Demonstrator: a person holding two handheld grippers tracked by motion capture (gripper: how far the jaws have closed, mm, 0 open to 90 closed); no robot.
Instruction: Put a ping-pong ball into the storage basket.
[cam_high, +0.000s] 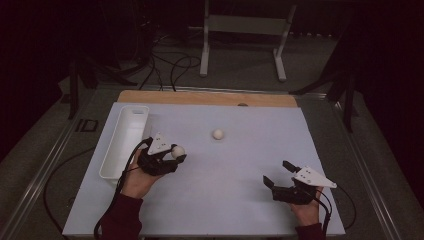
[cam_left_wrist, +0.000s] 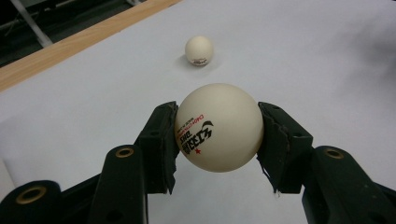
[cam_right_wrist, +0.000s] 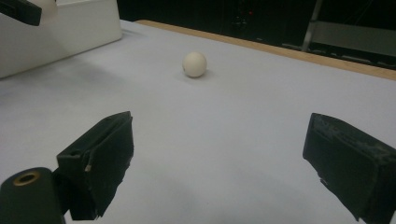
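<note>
At the left edge of the surface (cam_high: 240, 200) a white tray (cam_high: 125, 140) is lying empty. Just right of it, the left tool (cam_high: 176, 155) is gripping a ball (cam_high: 178, 151) between its pads, so the carry step seems to be in hand; the next move likely calls for swinging left over the tray and opening. A second ball (cam_high: 218, 134) is sitting mid-surface, well apart. Far right, the right tool (cam_high: 278, 174) is hovering with jaws spread wide, holding nothing.
</note>
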